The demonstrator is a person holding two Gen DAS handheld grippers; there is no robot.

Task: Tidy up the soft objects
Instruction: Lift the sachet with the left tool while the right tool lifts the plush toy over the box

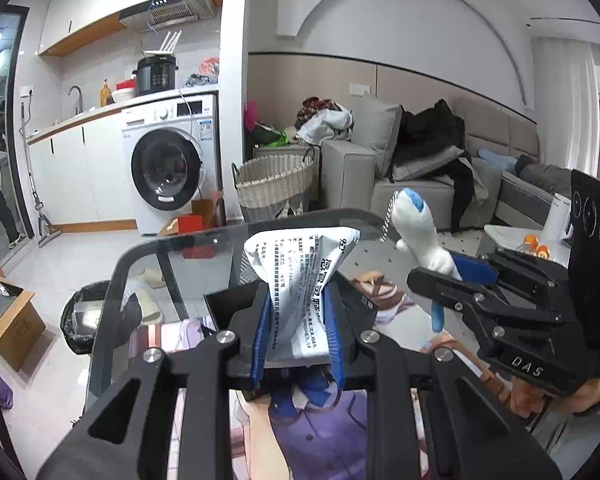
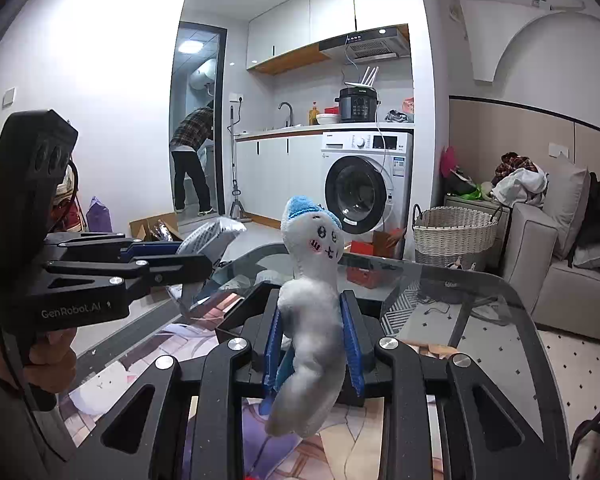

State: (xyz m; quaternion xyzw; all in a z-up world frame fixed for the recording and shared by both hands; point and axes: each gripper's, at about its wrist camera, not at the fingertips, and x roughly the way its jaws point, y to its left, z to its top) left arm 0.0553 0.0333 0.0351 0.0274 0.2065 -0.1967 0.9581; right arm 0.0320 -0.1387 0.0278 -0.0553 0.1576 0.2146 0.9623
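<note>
My left gripper [image 1: 298, 300] is shut on a white soft packet [image 1: 300, 256] with black print, which fans out above the blue pads. To its right my right gripper [image 1: 452, 270] holds a white plush toy [image 1: 418, 232] with a blue cap. In the right wrist view the right gripper [image 2: 310, 304] is shut on the plush toy [image 2: 312, 320] at its middle, its stitched face upward. At the left of that view the left gripper [image 2: 192, 256] carries the packet [image 2: 212, 240]. Both are held above a glass table [image 2: 460, 280].
A wicker basket [image 1: 274, 178] stands on the floor beyond the table [image 1: 172, 244], beside a grey sofa [image 1: 352, 168] piled with clothes. A washing machine [image 2: 364, 184] is behind. A person [image 2: 192, 160] bends in the far doorway. A cardboard box [image 1: 12, 320] sits at left.
</note>
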